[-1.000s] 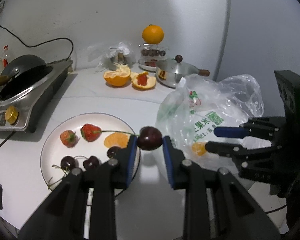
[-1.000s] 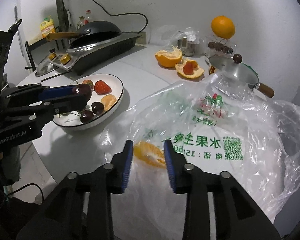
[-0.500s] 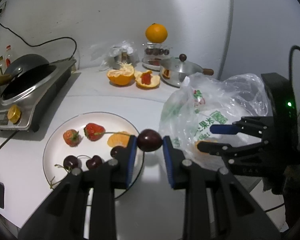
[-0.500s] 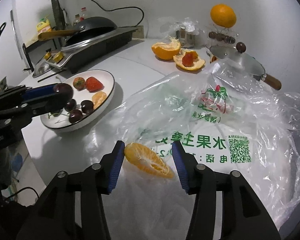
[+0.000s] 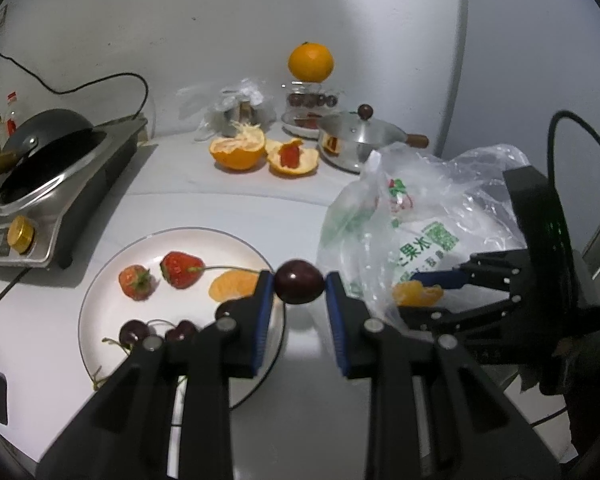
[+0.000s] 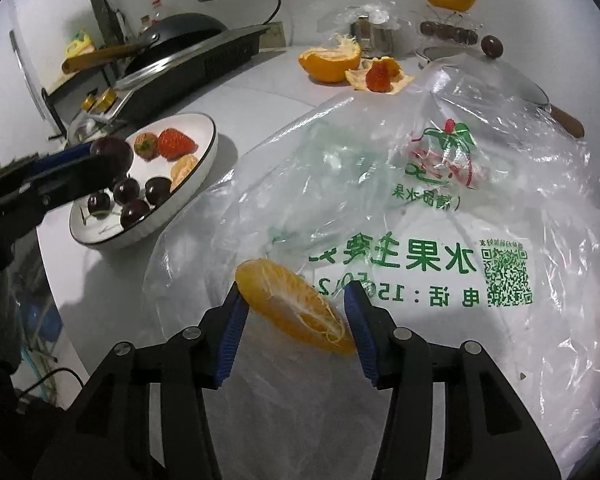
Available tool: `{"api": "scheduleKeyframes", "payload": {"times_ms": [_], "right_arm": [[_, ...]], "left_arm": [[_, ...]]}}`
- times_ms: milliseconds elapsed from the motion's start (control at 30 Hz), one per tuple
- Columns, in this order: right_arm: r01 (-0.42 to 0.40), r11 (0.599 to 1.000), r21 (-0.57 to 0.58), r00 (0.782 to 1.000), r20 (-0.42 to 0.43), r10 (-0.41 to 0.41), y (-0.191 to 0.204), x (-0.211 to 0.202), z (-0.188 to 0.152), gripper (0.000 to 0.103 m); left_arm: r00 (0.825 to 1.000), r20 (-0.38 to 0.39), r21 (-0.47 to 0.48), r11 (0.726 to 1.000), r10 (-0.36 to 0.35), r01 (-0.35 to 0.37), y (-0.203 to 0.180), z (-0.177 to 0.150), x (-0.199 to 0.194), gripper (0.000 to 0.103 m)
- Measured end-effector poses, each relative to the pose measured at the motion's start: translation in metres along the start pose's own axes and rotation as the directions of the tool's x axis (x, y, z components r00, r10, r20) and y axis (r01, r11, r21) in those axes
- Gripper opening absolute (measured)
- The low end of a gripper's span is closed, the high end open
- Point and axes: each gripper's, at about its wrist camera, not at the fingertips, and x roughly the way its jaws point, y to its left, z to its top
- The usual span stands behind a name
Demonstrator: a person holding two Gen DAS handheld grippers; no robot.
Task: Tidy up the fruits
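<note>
Your right gripper has dropped toward the plastic bag and spread its jaws since a second ago, so they now straddle the orange segment lying on it; the pads seem not to press yet, though the view is tight. Your left gripper stays clamped on a cherry at the plate's edge. That plate on the counter holds two strawberries, an orange segment and several cherries.
</note>
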Motion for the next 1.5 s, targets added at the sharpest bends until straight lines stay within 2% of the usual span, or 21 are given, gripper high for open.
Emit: {"api": "scheduleKeyframes", "payload": {"times_ms": [133, 167, 433, 933, 1000, 1100, 1233, 1500], "right_arm": [[0.003, 1.0, 0.0, 1.0, 0.025, -0.003, 0.003, -0.005, 0.001, 0.039], [0.008, 1.0, -0.007, 0.999, 0.034, -0.007, 0.004, -0.007, 0.002, 0.032], [0.023, 1.0, -0.004, 0.995, 0.099, -0.022, 0.009, -0.026, 0.005, 0.029], [0.056, 0.997, -0.054, 0.986, 0.161, -0.047, 0.038, -0.053, 0.021, 0.029], [0.06, 0.996, -0.06, 0.985, 0.166, -0.049, 0.042, -0.055, 0.022, 0.025], [0.065, 0.996, -0.068, 0.983, 0.176, -0.052, 0.048, -0.056, 0.028, 0.024], [0.083, 0.993, -0.083, 0.982, 0.174, -0.068, 0.054, -0.051, 0.031, 0.016], [0.088, 0.994, -0.066, 0.988, 0.135, -0.079, 0.052, -0.039, 0.021, 0.016]], "left_arm": [[1.0, 0.011, 0.005, 1.0, 0.001, -0.001, 0.001, 0.001, -0.005, 0.027], [1.0, 0.012, 0.004, 1.0, 0.002, -0.002, 0.001, 0.001, -0.006, 0.027], [0.999, 0.032, 0.011, 1.0, -0.007, 0.007, 0.002, -0.001, -0.019, 0.027], [0.998, 0.067, -0.009, 1.0, -0.001, 0.002, 0.016, -0.004, -0.037, 0.027], [0.998, 0.069, -0.015, 1.0, 0.002, 0.0, 0.02, -0.006, -0.039, 0.027], [0.997, 0.075, -0.026, 1.0, 0.007, -0.005, 0.027, -0.007, -0.042, 0.027], [0.997, 0.075, -0.038, 0.999, 0.01, -0.007, 0.035, -0.01, -0.043, 0.027], [0.997, 0.068, -0.052, 0.998, 0.026, -0.022, 0.045, -0.014, -0.043, 0.027]]}}
